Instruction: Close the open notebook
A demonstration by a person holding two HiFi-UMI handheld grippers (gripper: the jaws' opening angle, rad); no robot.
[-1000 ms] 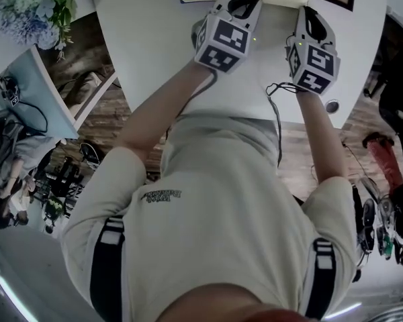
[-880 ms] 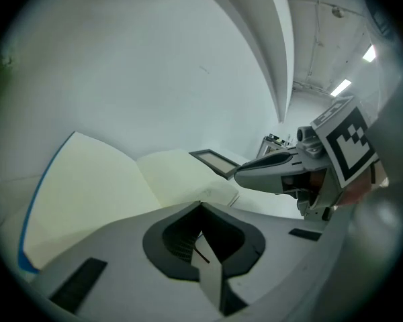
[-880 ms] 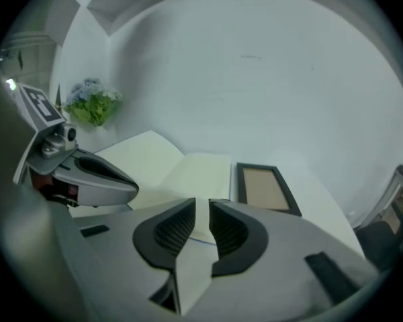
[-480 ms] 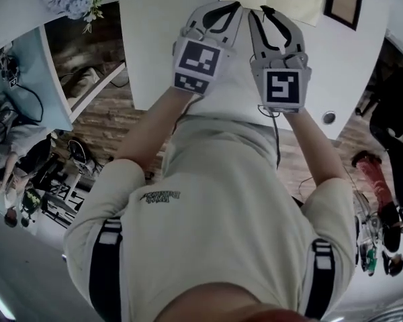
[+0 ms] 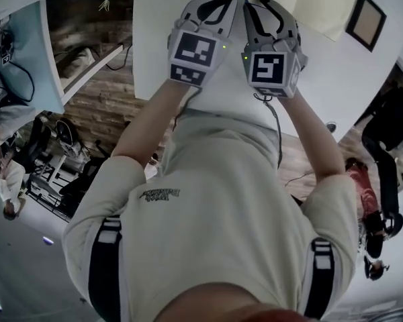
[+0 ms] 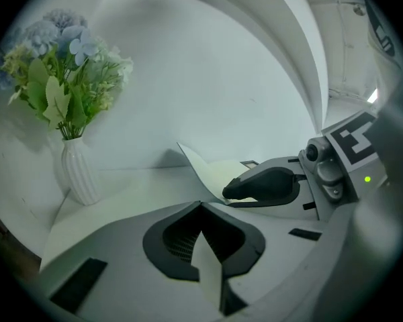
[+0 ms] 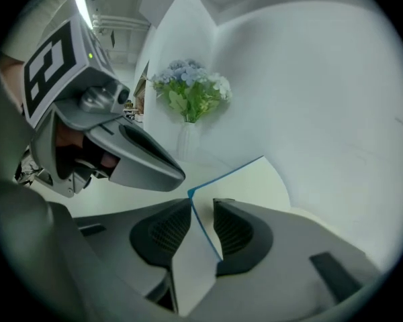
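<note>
Okay, my right gripper [image 7: 201,205] has just been opening: jaws spread, a blue-edged corner of the notebook [image 5: 309,5] loose between them. Its pages lie ahead and rightward; my left gripper [image 6: 201,203], pressed shut, sits farther off.

A white vase [image 6: 78,172] of flowers [image 6: 64,72] stands on the white table [image 6: 141,186].

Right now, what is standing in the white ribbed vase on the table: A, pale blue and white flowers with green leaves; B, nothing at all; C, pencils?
A: in the left gripper view the vase holds a bunch of flowers, pale blue and white among green leaves.
</note>
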